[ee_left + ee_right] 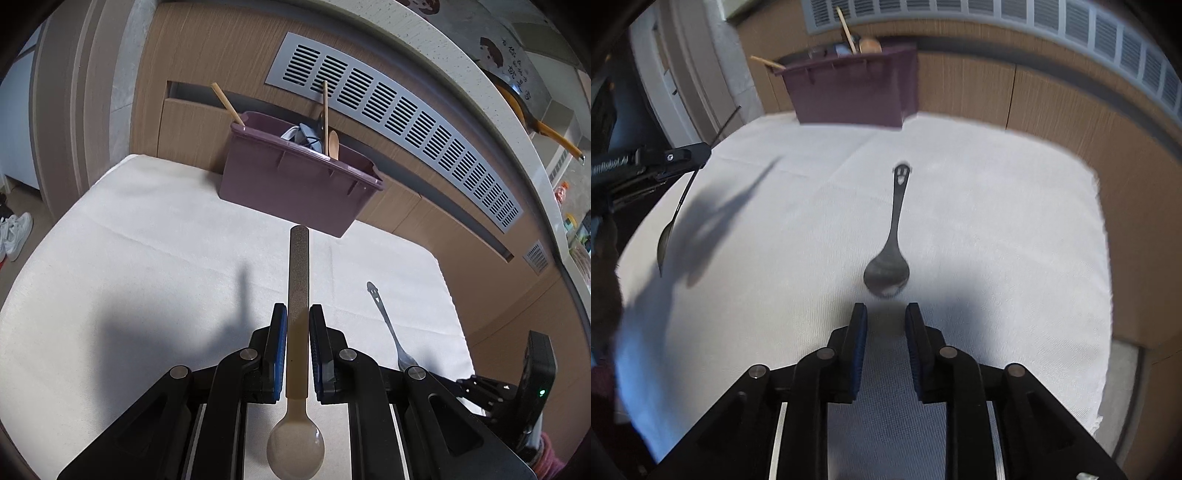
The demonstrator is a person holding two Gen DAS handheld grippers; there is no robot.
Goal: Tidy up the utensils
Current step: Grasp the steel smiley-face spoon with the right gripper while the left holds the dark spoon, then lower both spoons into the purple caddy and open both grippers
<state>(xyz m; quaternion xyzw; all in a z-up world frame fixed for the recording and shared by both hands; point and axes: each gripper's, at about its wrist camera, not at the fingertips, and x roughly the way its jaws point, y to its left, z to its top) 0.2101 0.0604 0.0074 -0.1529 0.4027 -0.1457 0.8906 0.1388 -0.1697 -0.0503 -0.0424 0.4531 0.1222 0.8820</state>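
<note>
My left gripper (297, 314) is shut on a beige spoon (298, 280), handle pointing forward toward the purple bin (295, 192), bowl back under the jaws, held above the white cloth. The bin holds wooden utensils (325, 118) and other items. A metal spoon (386, 321) lies on the cloth to the right. In the right wrist view my right gripper (885, 314) is open and empty just behind the metal spoon (892, 251), whose bowl faces it. The left gripper (676, 157) with the beige spoon (670, 229) shows at the left. The bin (849, 88) stands at the far edge.
The white cloth (147, 258) covers a small table; its edges drop off left and right. A wooden cabinet front with a metal vent grille (406, 122) stands behind. Shoes (14, 236) lie on the floor at left.
</note>
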